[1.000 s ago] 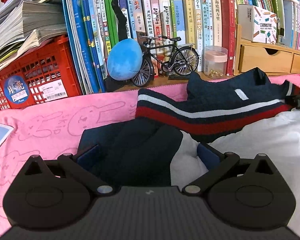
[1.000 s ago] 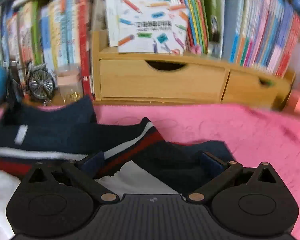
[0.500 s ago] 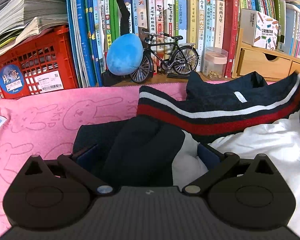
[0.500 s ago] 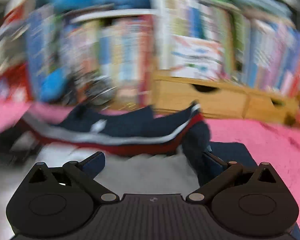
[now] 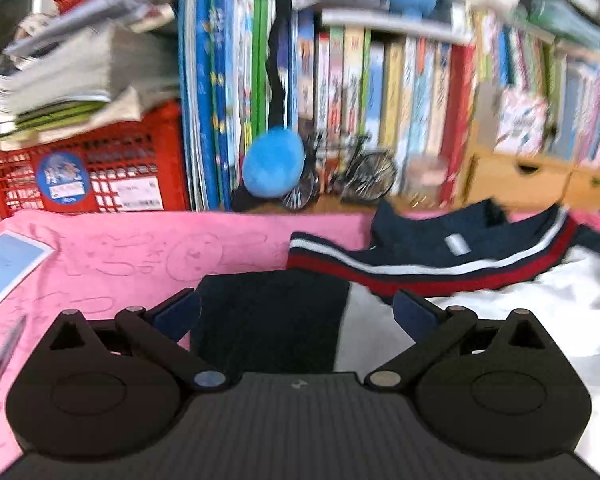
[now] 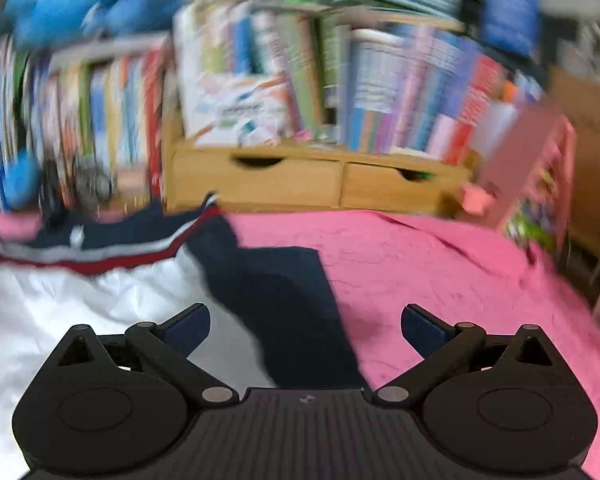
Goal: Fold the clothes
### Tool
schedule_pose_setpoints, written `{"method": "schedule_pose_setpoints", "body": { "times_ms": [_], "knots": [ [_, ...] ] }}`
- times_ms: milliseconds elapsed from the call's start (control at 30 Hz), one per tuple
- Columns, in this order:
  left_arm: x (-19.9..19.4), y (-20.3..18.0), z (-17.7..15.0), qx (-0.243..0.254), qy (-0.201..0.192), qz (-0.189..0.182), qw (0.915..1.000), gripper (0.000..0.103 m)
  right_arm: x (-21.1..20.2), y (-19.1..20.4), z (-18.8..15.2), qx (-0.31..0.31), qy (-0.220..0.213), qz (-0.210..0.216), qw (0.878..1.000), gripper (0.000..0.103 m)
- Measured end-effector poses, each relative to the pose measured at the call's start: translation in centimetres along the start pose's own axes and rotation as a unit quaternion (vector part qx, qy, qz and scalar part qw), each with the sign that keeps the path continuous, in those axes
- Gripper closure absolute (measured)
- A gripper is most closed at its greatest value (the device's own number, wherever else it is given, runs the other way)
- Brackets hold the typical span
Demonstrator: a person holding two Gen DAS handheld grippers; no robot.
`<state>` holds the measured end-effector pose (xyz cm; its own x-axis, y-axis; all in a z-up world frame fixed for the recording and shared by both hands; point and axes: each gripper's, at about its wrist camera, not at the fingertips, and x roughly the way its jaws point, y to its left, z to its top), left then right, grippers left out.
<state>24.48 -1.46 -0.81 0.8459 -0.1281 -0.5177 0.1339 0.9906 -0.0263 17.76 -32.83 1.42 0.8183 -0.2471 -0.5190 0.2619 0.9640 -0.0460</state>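
Note:
A shirt with a white body, navy sleeves and a red-and-white striped yoke lies on the pink cloth. Its left navy sleeve lies flat between the fingers of my left gripper, which is open just over it. In the right wrist view the white body is at the left, and the other navy sleeve runs toward my right gripper. That gripper is open too, above the sleeve. Both views are blurred by motion.
Behind the cloth stand a red crate, a row of books, a blue plush ball, a model bicycle and wooden drawers. A pale blue card lies at the left. A pink rack stands at the right.
Both grippers have drawn back and tilted up, showing more shelf. The sleeves, bunched between the fingers before, now lie flat on the cloth. The right view swung left, then right again.

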Motion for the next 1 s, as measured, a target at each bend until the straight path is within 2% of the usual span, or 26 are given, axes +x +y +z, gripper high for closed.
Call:
{"method": "schedule_pose_setpoints", "body": {
  "times_ms": [100, 200, 267, 300, 367, 400, 467, 567, 600, 633, 667, 700, 733, 767, 800, 867, 967, 1000],
  "knots": [
    [-3.2, -0.7, -1.8, 0.044, -0.017, 0.021, 0.9987, 0.0, -2.1, -2.0, -1.3, 0.036, -0.023, 0.081, 0.996, 0.0],
    [-5.2, -1.2, -4.1, 0.083, -0.009, 0.053, 0.9951, 0.0, -3.8, -0.3, -2.8, -0.009, -0.022, 0.174, 0.984, 0.001],
    [-5.4, -1.2, -5.6, 0.097, 0.02, 0.052, 0.9937, 0.0, -4.1, 1.1, -3.7, -0.048, 0.015, 0.212, 0.976, 0.003],
    [-5.2, -1.1, -6.2, 0.103, 0.036, 0.055, 0.9925, 0.0, -4.1, 1.7, -4.3, -0.07, 0.027, 0.2, 0.977, 0.003],
    [-4.3, -0.9, -7.2, 0.116, 0.059, 0.081, 0.9881, 0.0, -3.1, 1.3, -5.0, -0.095, 0.049, 0.136, 0.985, 0.002],
    [-4.3, -0.7, -7.6, 0.114, 0.053, 0.084, 0.9885, 0.0, -2.4, 0.0, -5.0, -0.077, 0.066, 0.085, 0.991, 0.002],
    [-4.2, -0.5, -7.8, 0.108, 0.047, 0.081, 0.9898, 0.0, -1.0, -2.7, -4.8, -0.04, 0.099, -0.015, 0.994, 0.001],
    [-3.8, -0.8, -7.8, 0.111, 0.037, 0.086, 0.9894, 0.0, -2.5, -4.4, -2.9, 0.008, 0.09, -0.083, 0.992, 0.003],
    [-3.7, -1.0, -7.7, 0.114, 0.035, 0.088, 0.989, 0.0, -3.6, -3.6, -2.1, -0.011, 0.055, -0.09, 0.994, 0.003],
    [-3.7, -1.0, -7.7, 0.115, 0.034, 0.088, 0.9888, 0.0, -4.6, -2.3, -1.2, -0.03, 0.012, -0.071, 0.997, 0.004],
    [-3.6, -1.0, -7.7, 0.113, 0.035, 0.086, 0.9892, 0.0, -5.2, -1.3, -0.5, -0.037, -0.014, -0.032, 0.999, 0.01],
    [-3.7, -0.8, -7.8, 0.109, 0.036, 0.083, 0.99, 0.0, -4.7, 0.0, 0.4, -0.033, -0.012, 0.025, 0.999, 0.013],
    [-3.8, -0.5, -7.8, 0.1, 0.039, 0.077, 0.9913, 0.0, -4.1, 1.3, 1.4, -0.029, -0.009, 0.081, 0.996, 0.026],
    [-3.8, -0.1, -7.8, 0.09, 0.042, 0.069, 0.9926, 0.0, -2.4, 2.7, 2.2, -0.021, 0.012, 0.106, 0.994, 0.044],
    [-3.8, 0.2, -7.8, 0.08, 0.046, 0.062, 0.9938, 0.0, -0.6, 4.1, 3.0, -0.013, 0.033, 0.13, 0.991, 0.051],
    [-3.7, 0.7, -7.8, 0.067, 0.051, 0.053, 0.9951, 0.0, 3.4, 5.8, 4.1, -0.018, 0.054, 0.12, 0.991, 0.056],
    [-3.6, 1.0, -7.8, 0.059, 0.054, 0.047, 0.9957, 0.0, 9.7, 5.2, 5.0, 0.007, 0.077, 0.062, 0.995, 0.062],
    [-3.6, 0.9, -7.8, 0.06, 0.053, 0.048, 0.9956, 0.0, 10.6, 4.4, 4.5, 0.016, 0.074, 0.062, 0.995, 0.062]
  ]
}}
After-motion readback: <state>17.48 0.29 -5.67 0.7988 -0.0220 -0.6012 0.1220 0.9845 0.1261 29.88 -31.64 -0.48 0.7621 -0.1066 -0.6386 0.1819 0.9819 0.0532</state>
